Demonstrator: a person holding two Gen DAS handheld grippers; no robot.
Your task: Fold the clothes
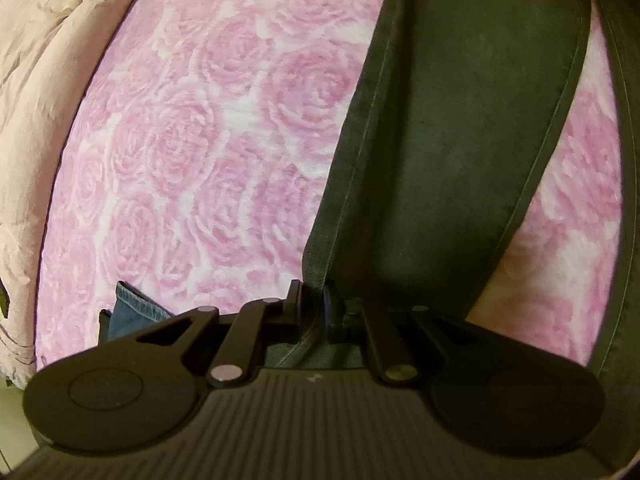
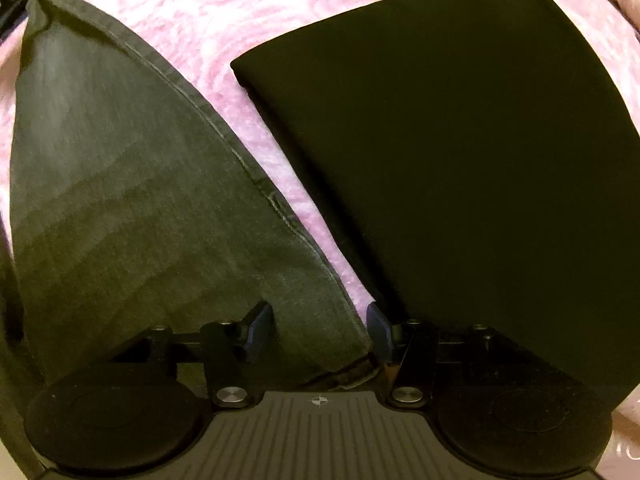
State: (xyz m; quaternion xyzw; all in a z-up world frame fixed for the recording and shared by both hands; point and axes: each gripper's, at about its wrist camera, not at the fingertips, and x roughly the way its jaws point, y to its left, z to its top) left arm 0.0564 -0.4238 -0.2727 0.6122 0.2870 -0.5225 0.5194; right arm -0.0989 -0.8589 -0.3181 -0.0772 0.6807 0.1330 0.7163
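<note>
A pair of dark grey jeans [image 1: 460,128] stretches over a pink rose-patterned bedspread [image 1: 200,140]. My left gripper [image 1: 314,300] is shut on the jeans' seamed edge, which runs up and away from the fingers. In the right wrist view the same jeans [image 2: 132,200] hang to the left, their hem lying between my right gripper's [image 2: 320,332] fingers, which stand apart around the cloth. The far corner of the jeans is pinched at the top left of that view.
A folded black garment [image 2: 460,160] lies on the bedspread [image 2: 192,20] at the right. A blue denim piece [image 1: 134,312] pokes out at the lower left. A pale pink quilt [image 1: 36,100] is bunched along the left side.
</note>
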